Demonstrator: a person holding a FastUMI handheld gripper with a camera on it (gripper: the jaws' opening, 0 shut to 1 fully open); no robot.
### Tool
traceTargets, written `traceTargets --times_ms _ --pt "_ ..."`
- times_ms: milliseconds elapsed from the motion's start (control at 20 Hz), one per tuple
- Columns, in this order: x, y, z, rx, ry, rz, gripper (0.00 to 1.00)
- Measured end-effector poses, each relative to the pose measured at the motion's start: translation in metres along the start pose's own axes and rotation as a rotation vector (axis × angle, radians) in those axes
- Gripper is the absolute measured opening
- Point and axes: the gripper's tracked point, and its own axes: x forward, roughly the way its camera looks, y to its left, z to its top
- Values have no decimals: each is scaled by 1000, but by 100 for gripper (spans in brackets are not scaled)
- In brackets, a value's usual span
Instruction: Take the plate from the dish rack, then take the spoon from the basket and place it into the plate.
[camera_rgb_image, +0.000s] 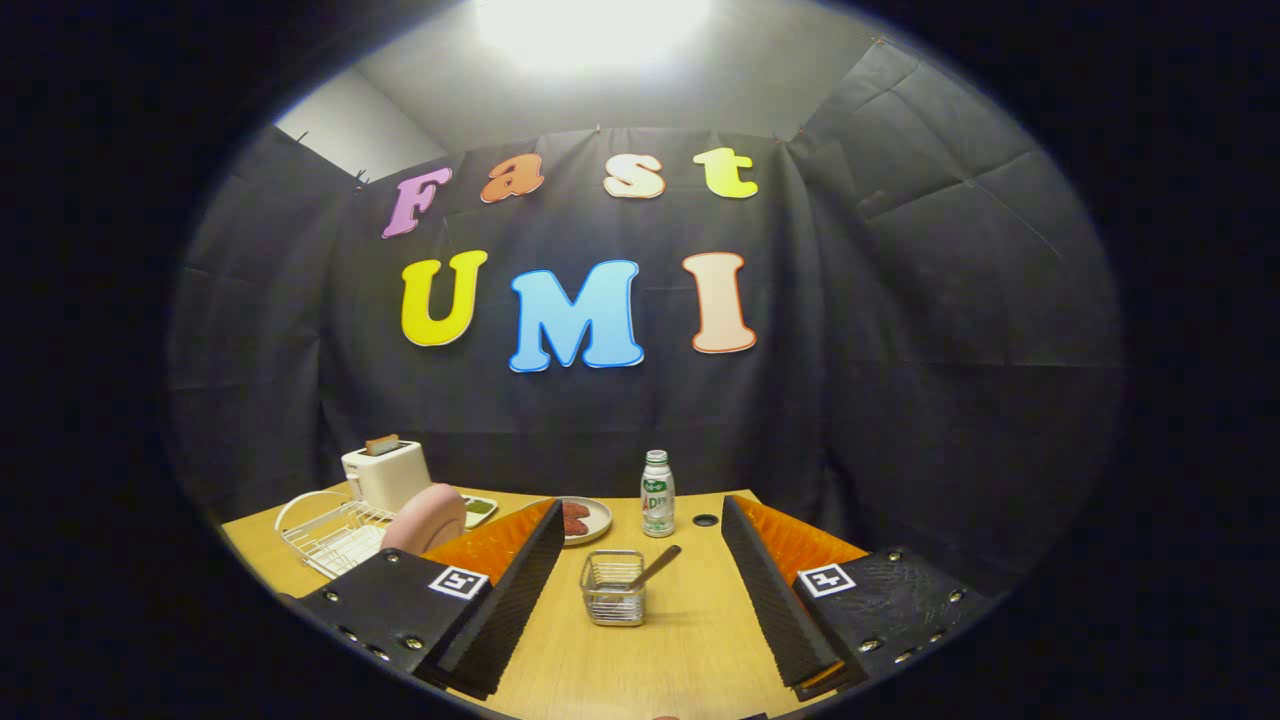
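My gripper (640, 590) is wide open and holds nothing. The basket (613, 588) sits between my fingers, with the spoon (655, 567) leaning in it. The pink plate (425, 518) stands in the rack (325, 532), left of the basket.

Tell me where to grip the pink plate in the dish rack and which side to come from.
Grip the pink plate by its upper rim, coming from above. It stands on edge in the white dish rack, so probably only the top edge is free of the wires. The gripper is open, its fingers either side of the wire basket.
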Motion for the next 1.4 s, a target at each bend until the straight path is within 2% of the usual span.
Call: traceTargets --times_ms 250,600,900,1400 --pt "14 65 10 19 41 146 97" --pt "56 133 7 70 159 284 97" --pt "97 170 -16 75 306 343 97" --pt "149 209 -88 94 707 371 99"
